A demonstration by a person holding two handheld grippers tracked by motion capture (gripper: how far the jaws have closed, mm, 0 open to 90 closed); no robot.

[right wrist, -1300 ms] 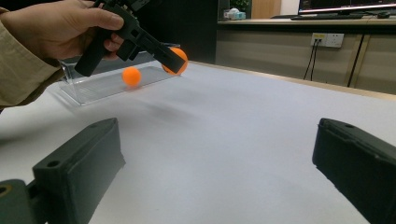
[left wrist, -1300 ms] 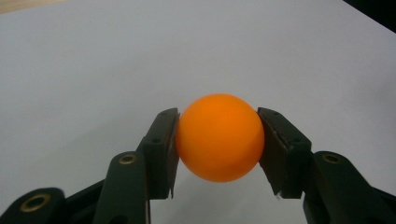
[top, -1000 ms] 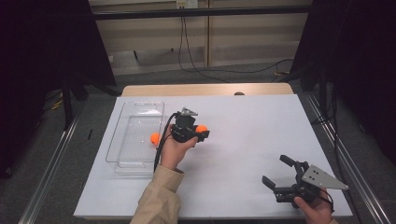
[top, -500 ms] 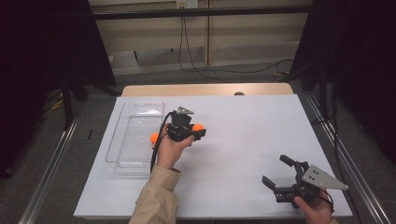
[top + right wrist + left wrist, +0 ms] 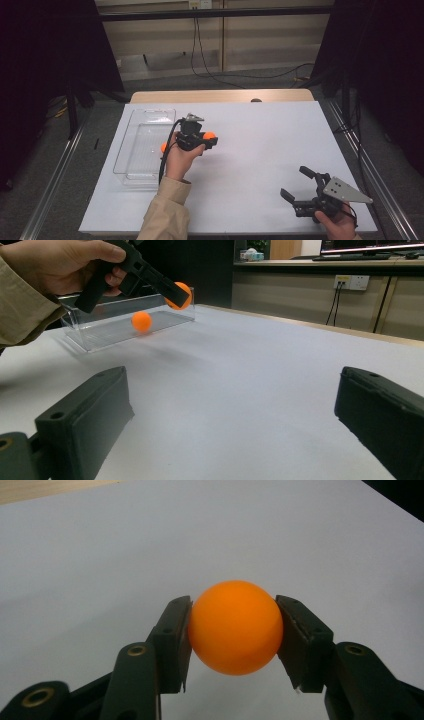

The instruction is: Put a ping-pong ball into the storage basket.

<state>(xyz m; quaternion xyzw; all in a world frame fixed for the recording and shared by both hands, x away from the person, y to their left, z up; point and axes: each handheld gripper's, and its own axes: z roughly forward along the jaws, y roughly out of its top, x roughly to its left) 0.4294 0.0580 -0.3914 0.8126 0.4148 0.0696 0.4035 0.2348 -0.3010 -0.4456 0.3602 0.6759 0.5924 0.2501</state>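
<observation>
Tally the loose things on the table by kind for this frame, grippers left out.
Orange balls: 2, one clamped in the left gripper, one lying in the clear tray
Clear plastic trays: 1
Total: 3

The table (image 5: 260,150) carries a white sheet (image 5: 270,135) over nearly its whole top; a bare wooden strip shows along the far edge, at upper centre of the high view. A clear tray (image 5: 131,165) lies on the sheet at centre left, one orange ball (image 5: 141,321) inside.
</observation>
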